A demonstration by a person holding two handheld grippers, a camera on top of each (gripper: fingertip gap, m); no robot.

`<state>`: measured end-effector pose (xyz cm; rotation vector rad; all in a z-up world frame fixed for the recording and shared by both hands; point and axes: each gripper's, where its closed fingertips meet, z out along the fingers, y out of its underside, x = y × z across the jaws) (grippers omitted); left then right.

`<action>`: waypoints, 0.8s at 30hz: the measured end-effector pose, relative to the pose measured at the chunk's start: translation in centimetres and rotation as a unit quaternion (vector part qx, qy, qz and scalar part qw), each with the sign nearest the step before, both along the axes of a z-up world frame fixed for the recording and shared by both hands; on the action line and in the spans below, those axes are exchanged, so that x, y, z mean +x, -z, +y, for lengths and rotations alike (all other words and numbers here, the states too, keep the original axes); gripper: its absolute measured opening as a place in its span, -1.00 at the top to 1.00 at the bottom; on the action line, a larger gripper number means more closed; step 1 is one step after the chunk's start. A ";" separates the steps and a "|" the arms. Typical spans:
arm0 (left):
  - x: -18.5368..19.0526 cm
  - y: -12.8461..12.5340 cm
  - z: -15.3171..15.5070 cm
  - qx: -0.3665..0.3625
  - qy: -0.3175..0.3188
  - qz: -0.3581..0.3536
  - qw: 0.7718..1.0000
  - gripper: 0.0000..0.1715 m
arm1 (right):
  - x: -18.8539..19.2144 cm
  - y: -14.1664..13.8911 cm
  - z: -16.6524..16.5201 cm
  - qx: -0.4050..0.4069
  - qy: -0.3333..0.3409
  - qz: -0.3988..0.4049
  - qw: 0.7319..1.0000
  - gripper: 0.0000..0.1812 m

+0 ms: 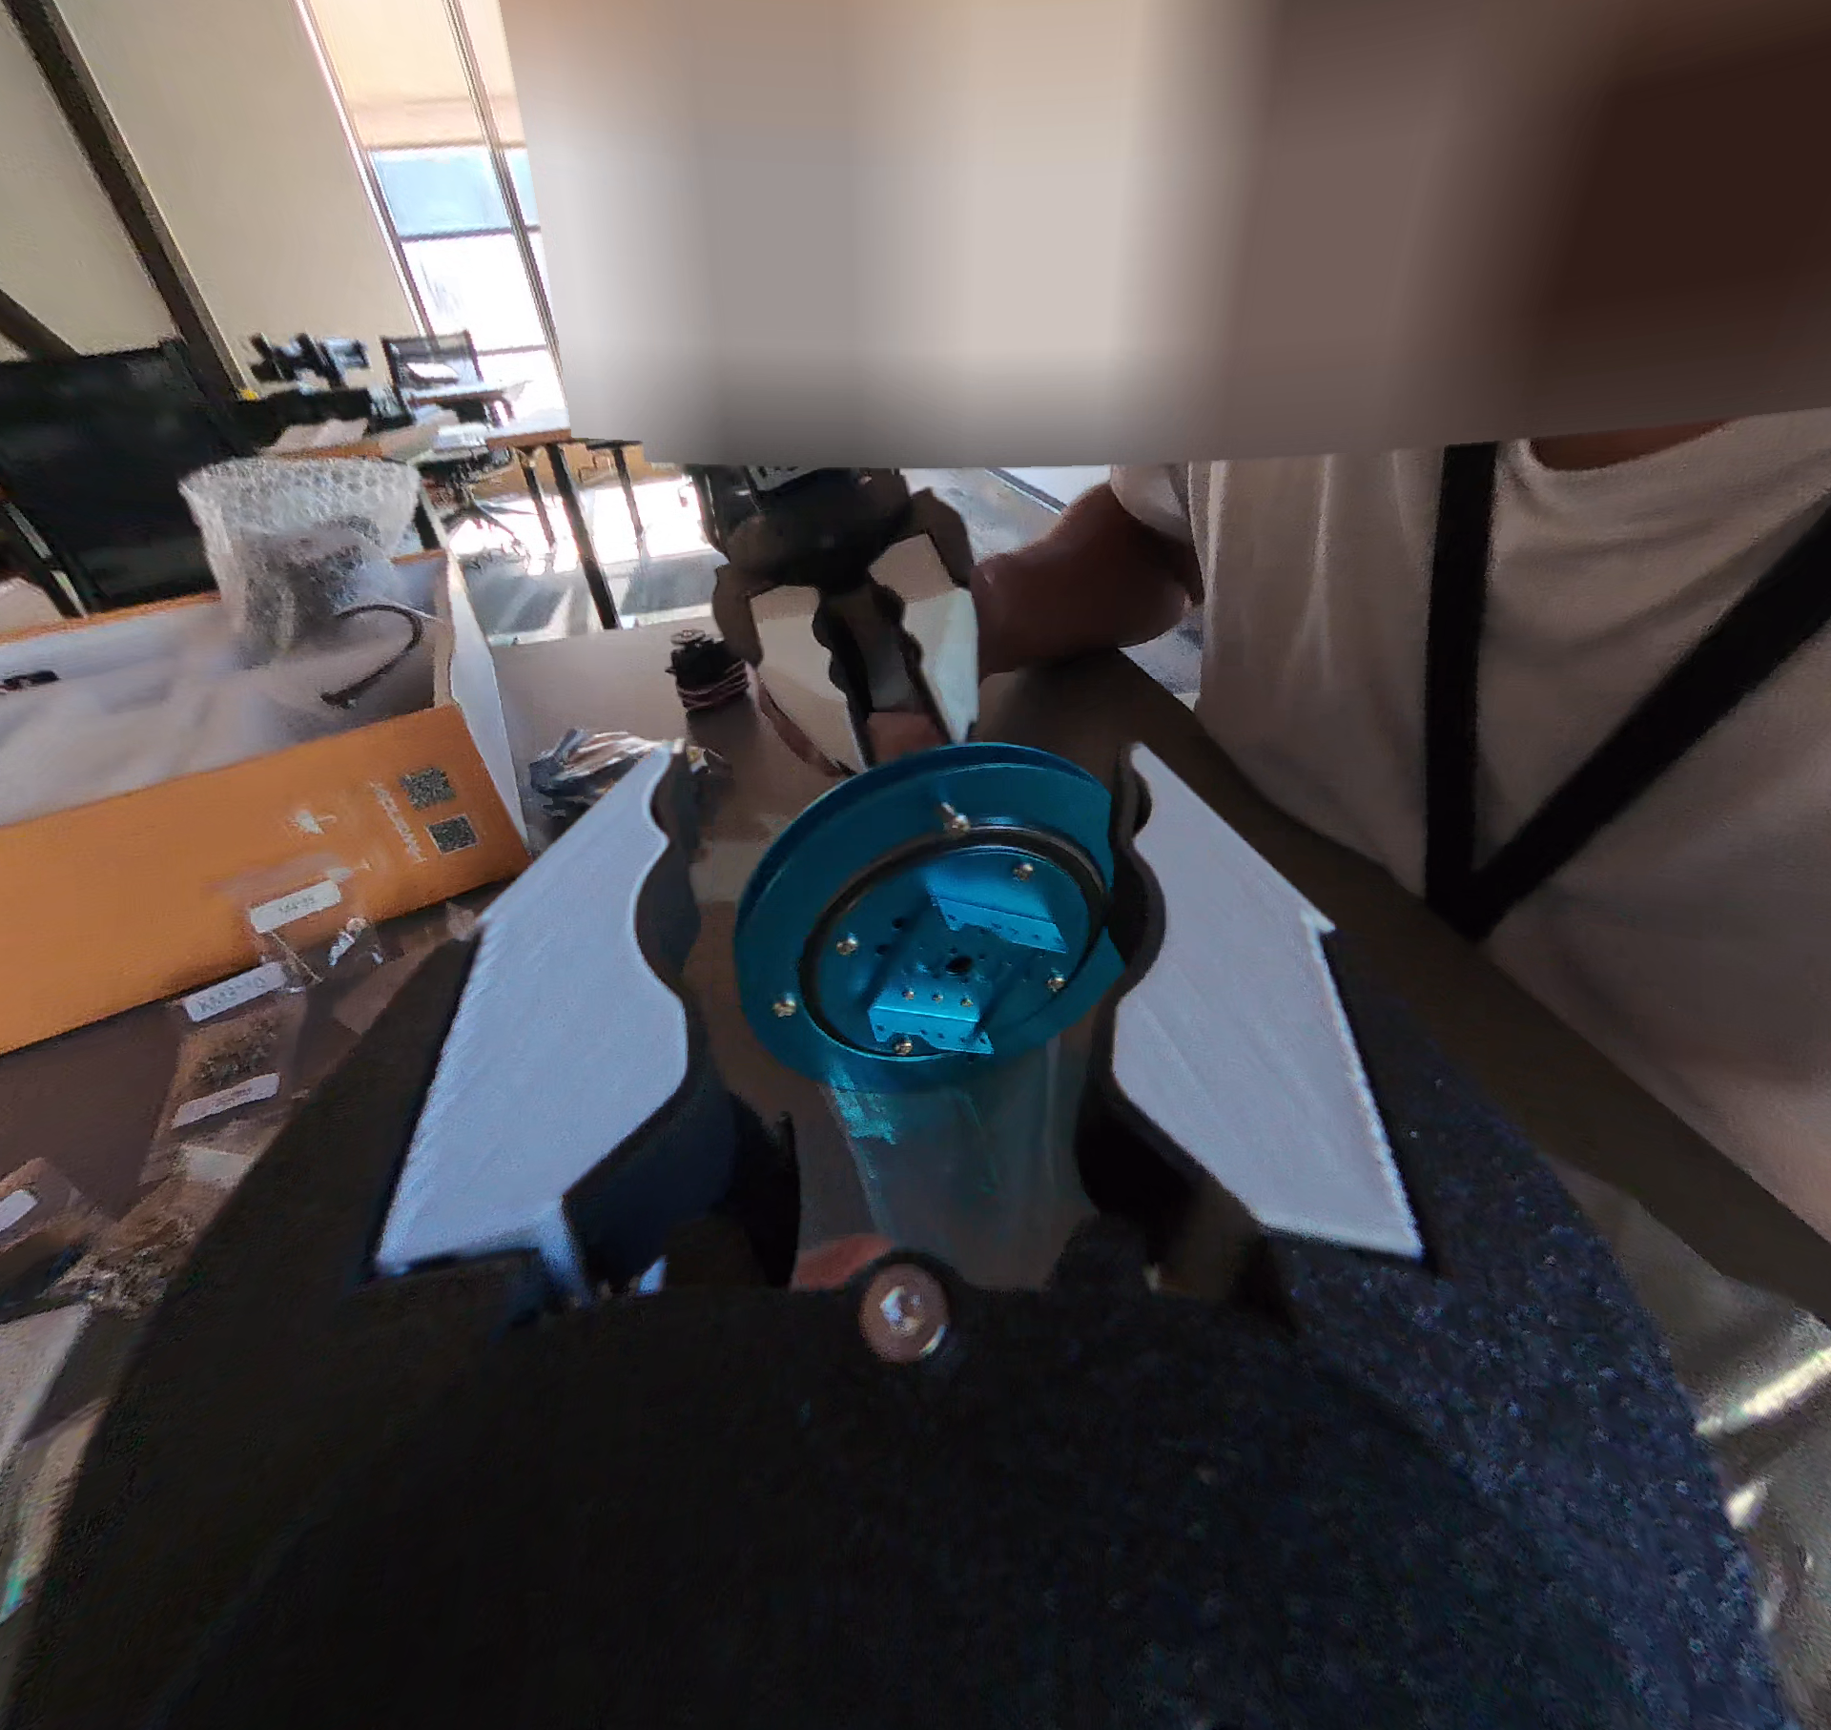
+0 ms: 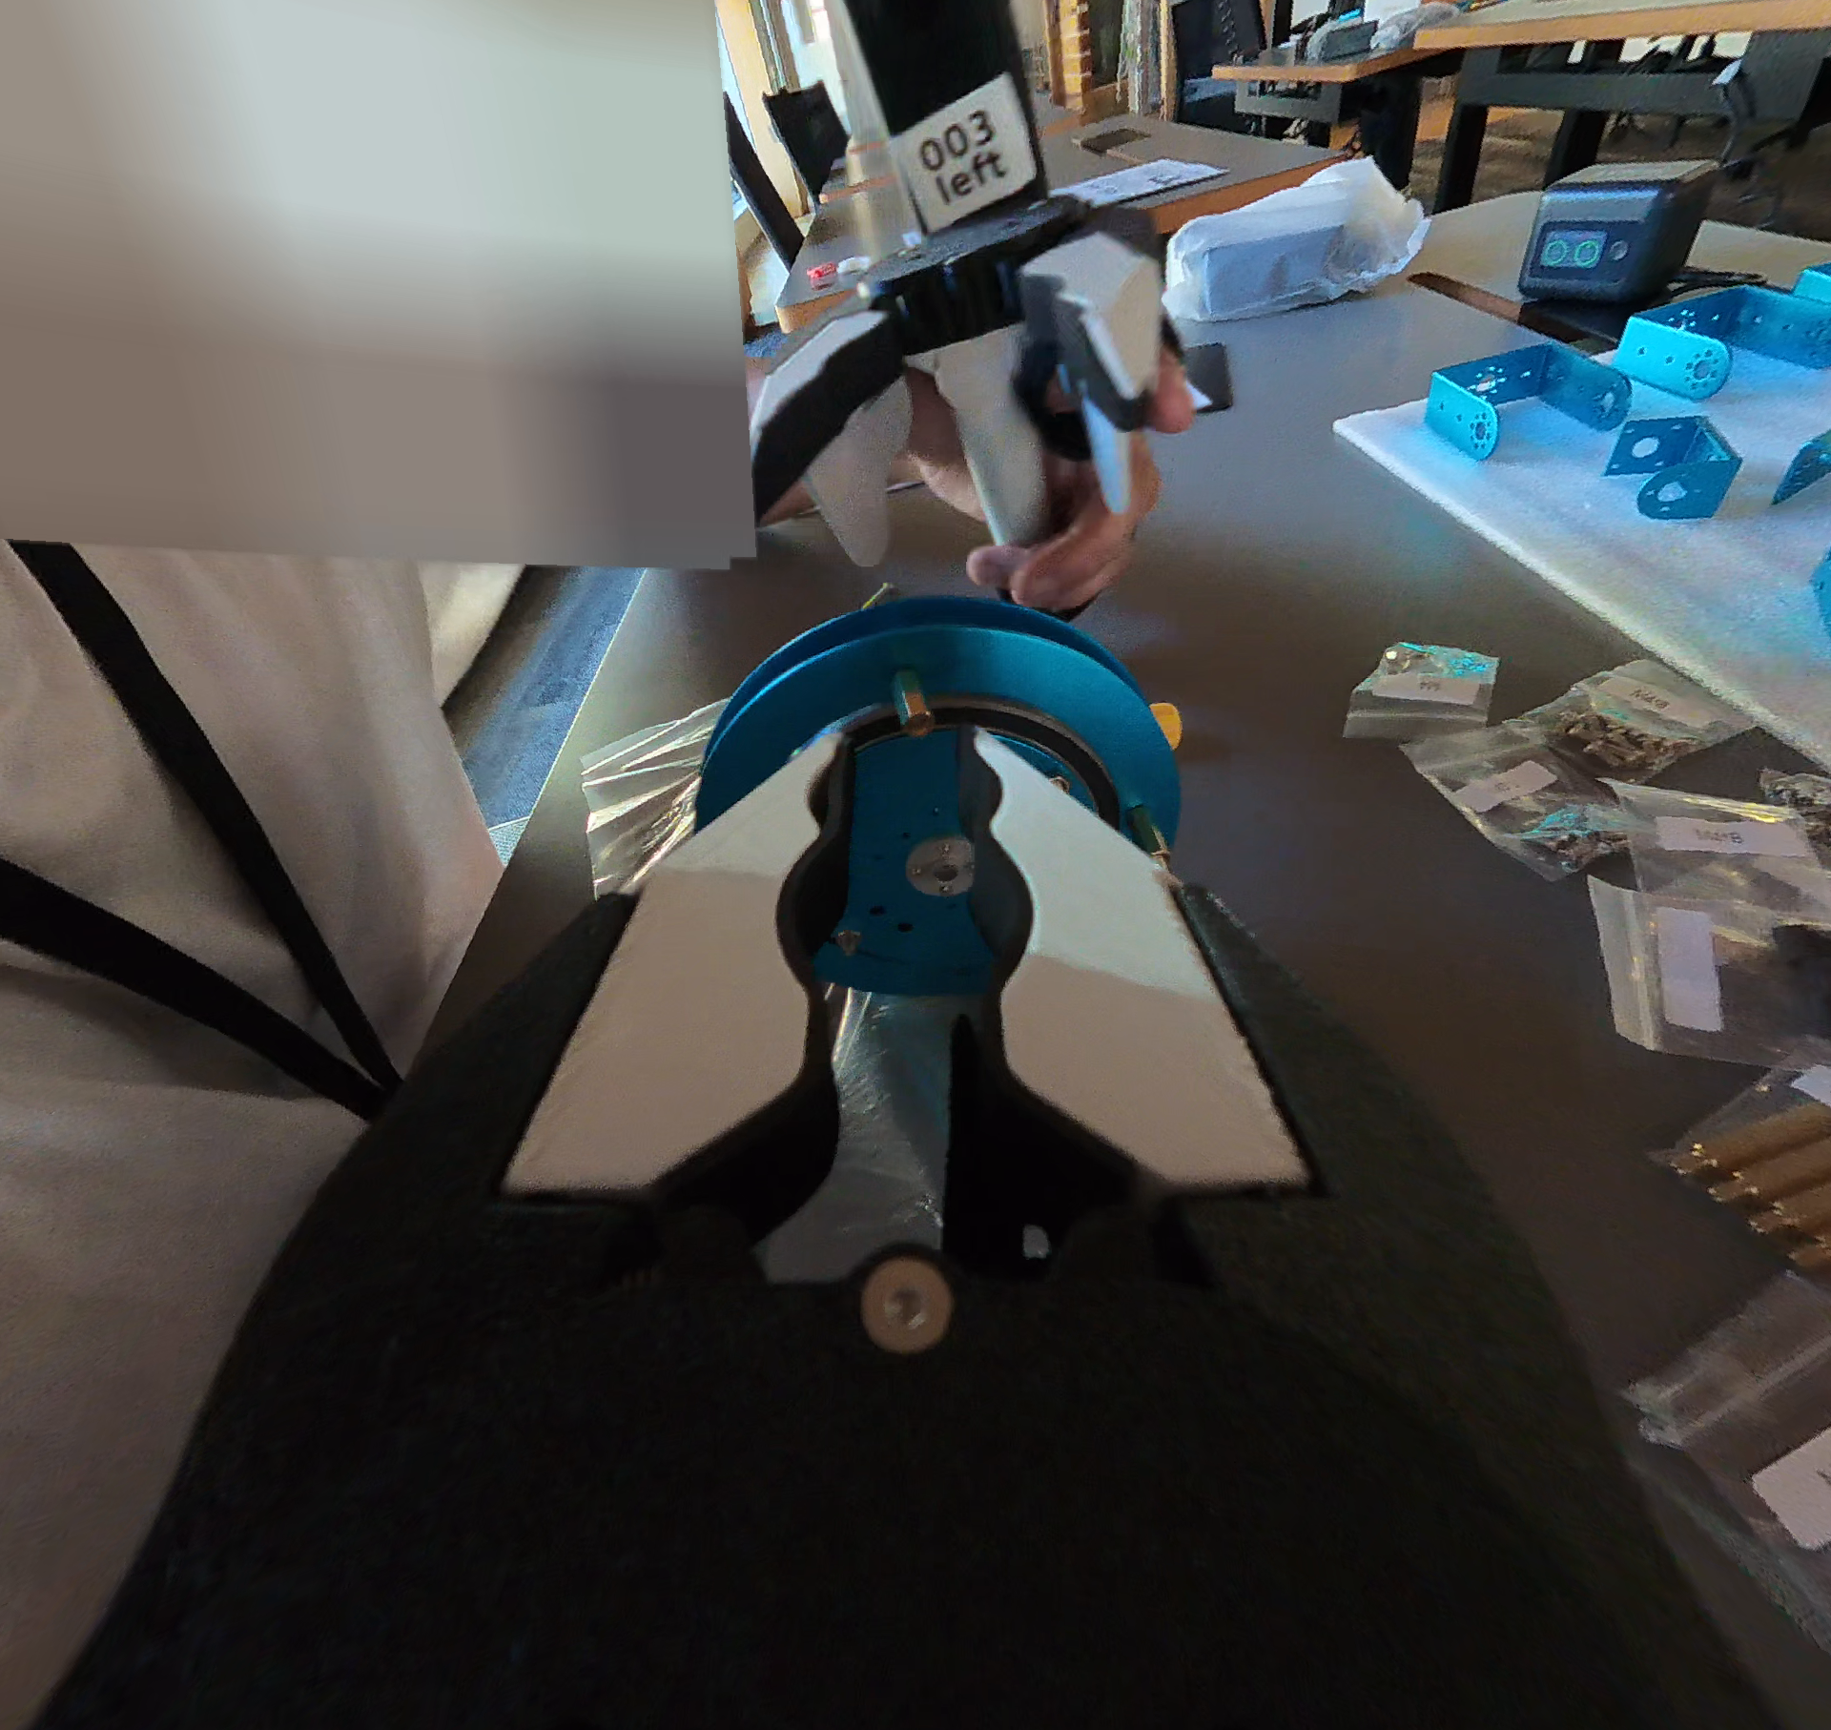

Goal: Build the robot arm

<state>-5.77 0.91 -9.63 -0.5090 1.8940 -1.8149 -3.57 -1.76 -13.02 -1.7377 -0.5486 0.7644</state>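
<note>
While a person in a white shirt works two hand-held grippers over a dark desk [image 2: 1288,939], a blue turntable [image 1: 921,900] stands on edge between them, raised above a clear plastic bag [image 2: 644,791].

The right gripper [image 2: 912,741] meets one face of the turntable. Its jaws are drawn close on the flat blue plate at the hub and appear clamped there, which would explain the upright pose. The left gripper [image 1: 902,761] faces the opposite side, where small blue brackets are screwed to the inner ring. Its jaws stand wide apart, one finger on either side of the turntable; the rim looks to brush the finger on the person's side, though contact cannot be confirmed.

Judged by its looks, the turntable is anodised metal: rigid, not fragile, weighty for its size and slick on its broad faces. The hub plate, the brackets or the gap between its two discs seem surer holds than the smooth rim.

Small bags of hardware [image 2: 1585,791] lie on the desk beside the turntable, blue brackets [image 2: 1526,394] on a white sheet farther off, and an orange box [image 1: 248,850] on its other side.
</note>
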 end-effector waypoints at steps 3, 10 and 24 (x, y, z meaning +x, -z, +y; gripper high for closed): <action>1.2 1.3 -0.5 0.028 0.031 0.038 0.998 -0.08 | -0.2 0.3 -0.1 -0.001 -0.004 -0.008 1.000 0.76; 1.8 2.5 -2.4 0.018 0.119 0.085 0.989 -0.02 | -0.2 0.5 -0.5 -0.008 -0.013 -0.006 1.000 0.74; 1.2 2.3 -0.8 0.039 0.075 0.063 0.994 0.37 | -0.4 -0.5 0.9 -0.030 -0.013 0.097 0.995 0.86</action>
